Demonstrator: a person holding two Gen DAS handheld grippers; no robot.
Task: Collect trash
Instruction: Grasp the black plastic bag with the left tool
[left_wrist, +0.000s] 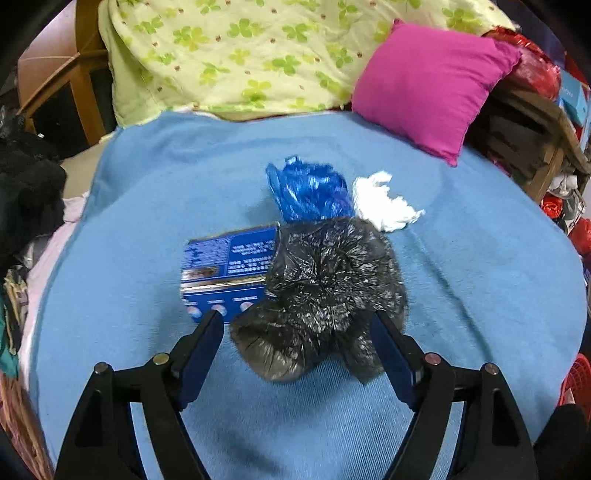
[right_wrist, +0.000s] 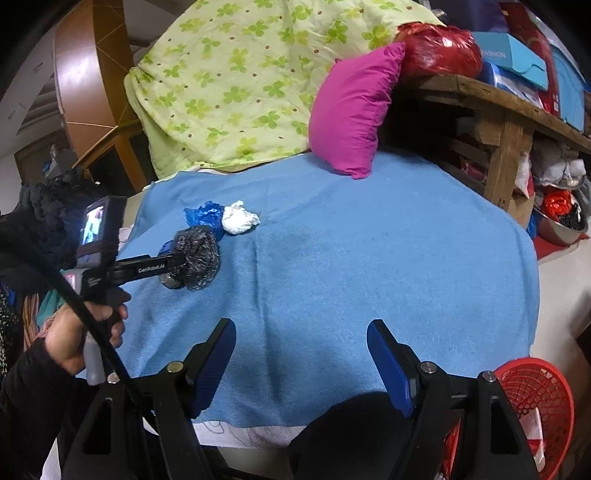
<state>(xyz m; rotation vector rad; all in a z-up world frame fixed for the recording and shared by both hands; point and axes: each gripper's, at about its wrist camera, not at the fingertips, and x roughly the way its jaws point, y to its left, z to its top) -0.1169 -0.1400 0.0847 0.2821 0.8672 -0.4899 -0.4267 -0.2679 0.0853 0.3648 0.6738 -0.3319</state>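
On a bed's blue blanket (left_wrist: 147, 206), the left tool (left_wrist: 297, 325), jaws apart, straddles a crumpled black bag (left_wrist: 325, 280) beside a blue box (left_wrist: 225, 266), blue bag (left_wrist: 310, 192) and white wad (left_wrist: 380, 203); the right tool (right_wrist: 301, 332) hovers apart, empty.

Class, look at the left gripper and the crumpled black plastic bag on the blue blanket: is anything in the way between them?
Nothing visible is. The left gripper is open, and the black plastic bag already lies between its fingers. The blue box sits beside the bag on the blue blanket, close to one fingertip.
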